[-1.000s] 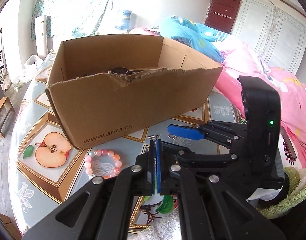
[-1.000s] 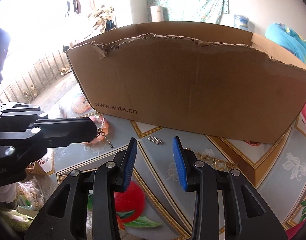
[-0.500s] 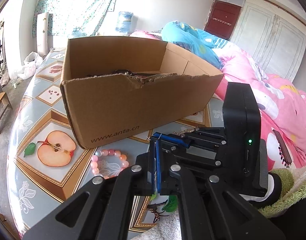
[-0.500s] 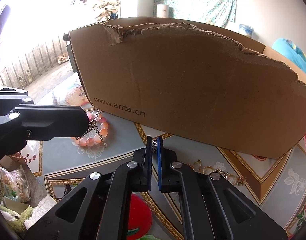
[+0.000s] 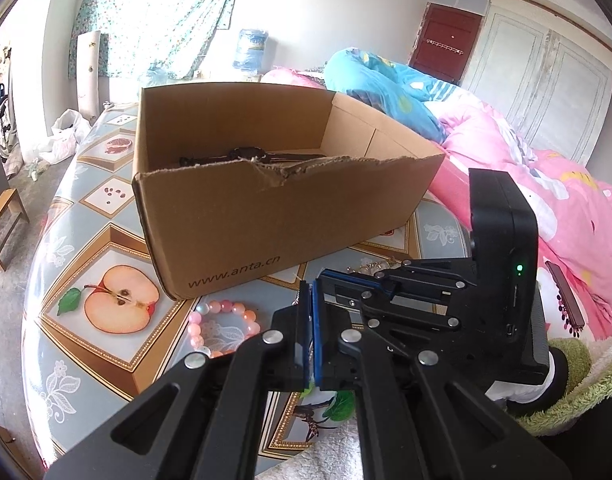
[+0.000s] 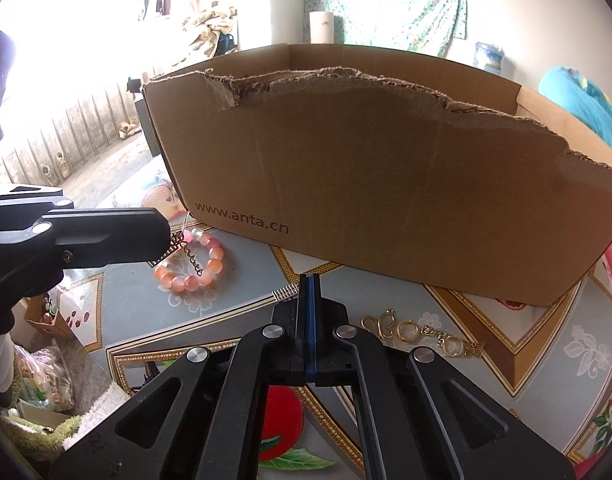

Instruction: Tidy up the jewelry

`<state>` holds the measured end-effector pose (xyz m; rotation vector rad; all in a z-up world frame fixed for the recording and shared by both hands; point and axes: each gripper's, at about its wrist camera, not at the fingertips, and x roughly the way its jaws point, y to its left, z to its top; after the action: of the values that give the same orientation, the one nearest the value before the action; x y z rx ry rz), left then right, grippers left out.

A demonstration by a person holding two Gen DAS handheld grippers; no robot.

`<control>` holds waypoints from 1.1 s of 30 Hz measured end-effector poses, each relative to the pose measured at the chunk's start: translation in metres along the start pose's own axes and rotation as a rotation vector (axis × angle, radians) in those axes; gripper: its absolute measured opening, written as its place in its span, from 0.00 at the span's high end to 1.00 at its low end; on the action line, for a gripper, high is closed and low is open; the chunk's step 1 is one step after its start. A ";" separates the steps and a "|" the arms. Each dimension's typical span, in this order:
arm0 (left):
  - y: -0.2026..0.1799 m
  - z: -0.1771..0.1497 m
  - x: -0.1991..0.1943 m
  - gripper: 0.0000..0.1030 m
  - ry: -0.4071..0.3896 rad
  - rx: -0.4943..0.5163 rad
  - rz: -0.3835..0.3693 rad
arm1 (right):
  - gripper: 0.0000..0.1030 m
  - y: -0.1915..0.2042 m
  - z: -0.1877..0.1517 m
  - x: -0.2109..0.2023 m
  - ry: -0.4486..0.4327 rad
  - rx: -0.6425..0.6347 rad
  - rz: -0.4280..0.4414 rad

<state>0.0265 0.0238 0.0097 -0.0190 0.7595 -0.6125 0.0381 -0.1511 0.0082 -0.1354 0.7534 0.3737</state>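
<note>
Covering the table (image 5: 58, 364), a fruit-patterned cloth (image 6: 545, 312) meets pink bedding (image 5: 545, 184).

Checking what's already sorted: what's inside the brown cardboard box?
Inside the brown cardboard box, the left wrist view shows a dark strap-like item above the torn front edge. The box floor is hidden, so nothing else can be confirmed.

Black linkage grippers (image 6: 308, 280) with silver screws, blue-padded jaws and one green indicator light.

Fruit-print table (image 5: 58, 364) bears cardboard box (image 5: 282, 216), pink bead bracelet (image 6: 194, 268), gold chain (image 6: 425, 330), small spring (image 6: 285, 293)
</note>
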 end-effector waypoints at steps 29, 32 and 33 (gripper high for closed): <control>0.005 -0.005 -0.007 0.99 -0.014 -0.007 0.024 | 1.00 0.003 0.012 0.014 0.031 -0.138 0.090; 0.006 -0.004 -0.008 0.99 -0.017 -0.012 0.026 | 1.00 -0.001 0.012 0.014 0.037 -0.125 0.094; 0.006 -0.005 -0.009 0.99 -0.019 -0.012 0.026 | 1.00 0.000 0.012 0.013 0.038 -0.121 0.090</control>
<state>0.0214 0.0350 0.0108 -0.0261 0.7443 -0.5824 0.0547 -0.1442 0.0077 -0.2231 0.7762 0.5039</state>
